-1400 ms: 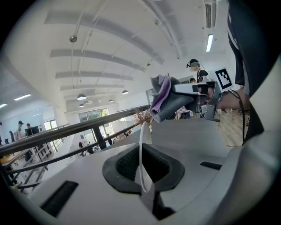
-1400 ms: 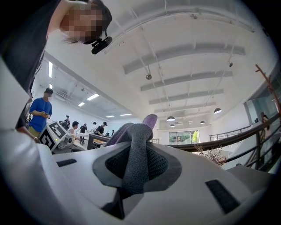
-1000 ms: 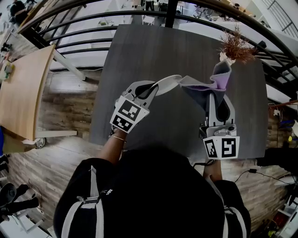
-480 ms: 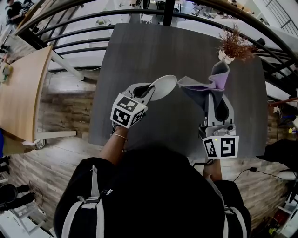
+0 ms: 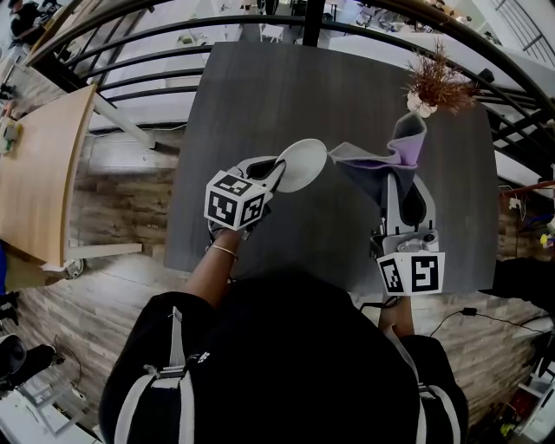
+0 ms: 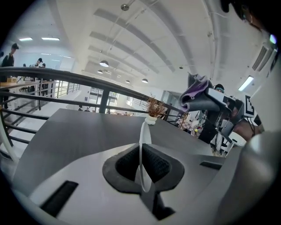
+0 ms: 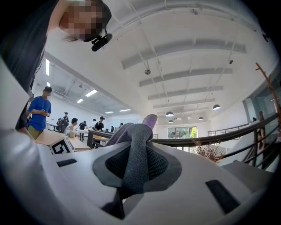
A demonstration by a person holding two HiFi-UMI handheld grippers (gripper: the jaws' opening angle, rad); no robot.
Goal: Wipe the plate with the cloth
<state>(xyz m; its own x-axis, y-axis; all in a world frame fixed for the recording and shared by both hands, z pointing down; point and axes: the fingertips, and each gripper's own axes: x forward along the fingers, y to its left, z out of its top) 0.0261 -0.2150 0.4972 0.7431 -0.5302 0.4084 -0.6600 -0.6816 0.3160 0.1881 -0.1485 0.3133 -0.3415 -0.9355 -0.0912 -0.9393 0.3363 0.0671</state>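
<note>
Plate (image 5: 301,164) — white, pinched edge-on by left gripper (image 5: 276,170).
Cloth (image 5: 381,160) clamped in right gripper (image 5: 401,178) — we judge a hard wipe could lever it loose.

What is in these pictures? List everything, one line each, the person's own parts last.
plate: one, white, gripped by its rim in the left gripper
cloth: one, grey and purple, bunched, sticking up from the right gripper
table: one, dark grey, under both grippers
dried plant: one, reddish-brown, in a small white vase at the table's far right corner
railing: one, black, beyond the table
wooden table: one, light brown, far left
bystanders: several, one in blue, far background
left gripper: one, pale grey, shut on the plate
right gripper: one, pale grey, shut on the cloth
person: one, dark top, bottom of the head view
</note>
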